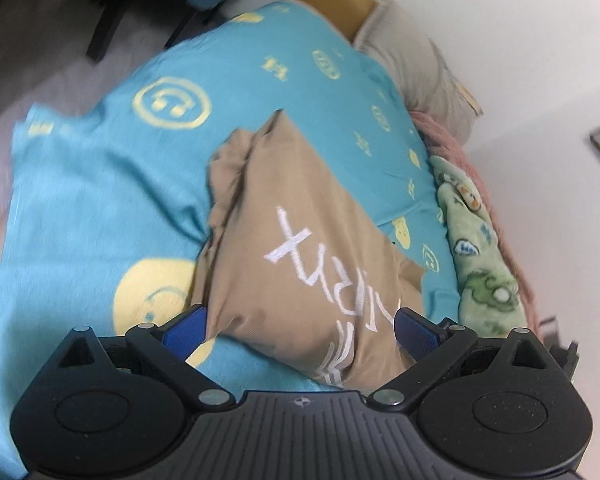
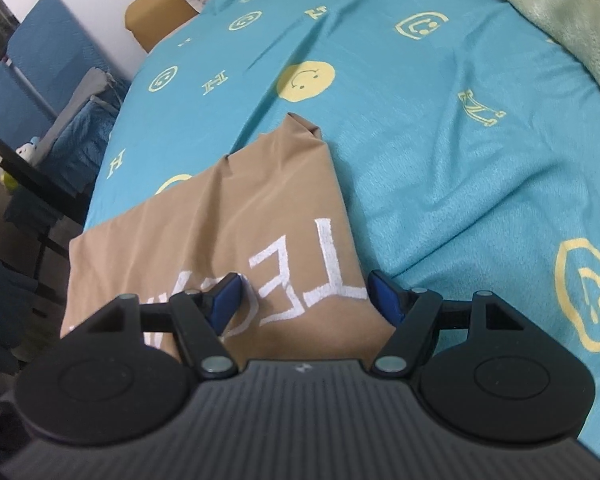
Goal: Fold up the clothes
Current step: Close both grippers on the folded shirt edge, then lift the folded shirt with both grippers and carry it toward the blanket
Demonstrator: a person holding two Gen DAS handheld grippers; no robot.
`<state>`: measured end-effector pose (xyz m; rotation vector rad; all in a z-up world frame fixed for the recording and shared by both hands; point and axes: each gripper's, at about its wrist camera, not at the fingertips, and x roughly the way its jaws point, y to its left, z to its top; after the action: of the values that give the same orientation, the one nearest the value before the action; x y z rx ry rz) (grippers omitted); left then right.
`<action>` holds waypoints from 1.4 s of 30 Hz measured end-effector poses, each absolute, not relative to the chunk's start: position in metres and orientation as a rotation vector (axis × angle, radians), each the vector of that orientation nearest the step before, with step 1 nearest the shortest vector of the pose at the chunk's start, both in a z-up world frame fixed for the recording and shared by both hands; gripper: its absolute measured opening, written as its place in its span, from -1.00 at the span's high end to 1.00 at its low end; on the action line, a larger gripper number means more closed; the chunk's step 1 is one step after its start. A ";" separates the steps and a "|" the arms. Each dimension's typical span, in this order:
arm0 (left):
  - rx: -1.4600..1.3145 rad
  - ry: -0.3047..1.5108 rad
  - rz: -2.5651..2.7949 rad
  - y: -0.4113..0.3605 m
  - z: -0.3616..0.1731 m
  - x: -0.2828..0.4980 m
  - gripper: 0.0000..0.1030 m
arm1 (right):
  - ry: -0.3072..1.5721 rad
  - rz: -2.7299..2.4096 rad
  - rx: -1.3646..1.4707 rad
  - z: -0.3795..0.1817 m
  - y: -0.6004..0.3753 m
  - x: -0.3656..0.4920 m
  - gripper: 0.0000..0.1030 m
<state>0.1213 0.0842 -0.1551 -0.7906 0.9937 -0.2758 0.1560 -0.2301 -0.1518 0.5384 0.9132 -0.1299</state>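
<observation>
Tan garment [image 1: 300,248], white lettering, was laid partly folded on the turquoise bedsheet [image 1: 100,184]. Left gripper [image 1: 300,328] and right gripper [image 2: 304,296] were spread wide above it. Green blanket [image 1: 476,248] was bunched at 3 o'clock.

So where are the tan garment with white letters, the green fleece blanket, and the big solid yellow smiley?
tan garment [image 2: 220,216]: right wrist view, on plain cloth above the white letters.
green fleece blanket [image 1: 480,256]: left wrist view, mid-blanket by the bed's edge.
yellow smiley [image 2: 306,81]: right wrist view, on the face's middle.
</observation>
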 end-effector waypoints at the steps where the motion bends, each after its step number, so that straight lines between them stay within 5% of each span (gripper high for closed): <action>1: -0.825 1.018 -0.274 0.087 -0.160 0.122 -0.94 | 0.913 -0.132 0.538 -0.152 -0.230 0.156 -0.39; 13: -1.058 1.007 -0.273 0.091 -0.198 0.153 -0.87 | 0.913 -0.164 0.628 -0.150 -0.240 0.154 -0.39; 16: -1.084 0.994 -0.244 0.095 -0.200 0.153 -0.55 | 0.886 -0.192 0.737 -0.142 -0.251 0.144 -0.41; 18: -1.069 0.991 -0.222 0.097 -0.199 0.150 -0.11 | 0.847 -0.176 0.857 -0.134 -0.259 0.132 -0.44; 21: -1.112 0.959 -0.218 0.102 -0.199 0.147 0.27 | 0.803 -0.098 1.066 -0.128 -0.266 0.114 -0.49; 24: -1.114 0.902 -0.237 0.101 -0.191 0.148 0.51 | 0.807 -0.023 1.202 -0.130 -0.260 0.102 -0.57; 29: -1.106 0.820 -0.289 0.095 -0.179 0.148 0.61 | 0.810 -0.021 1.299 -0.129 -0.246 0.086 -0.57; 37: -1.076 0.816 -0.294 0.089 -0.174 0.146 0.61 | 0.546 -0.073 1.146 -0.078 -0.235 0.063 -0.58; 42: -1.051 0.802 -0.298 0.094 -0.171 0.139 0.61 | 0.738 0.094 1.302 -0.115 -0.206 0.080 -0.58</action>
<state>0.1388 0.0941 -0.1709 -1.0514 0.8020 -0.2977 0.0805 -0.2064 -0.1150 1.3020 0.7379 0.0936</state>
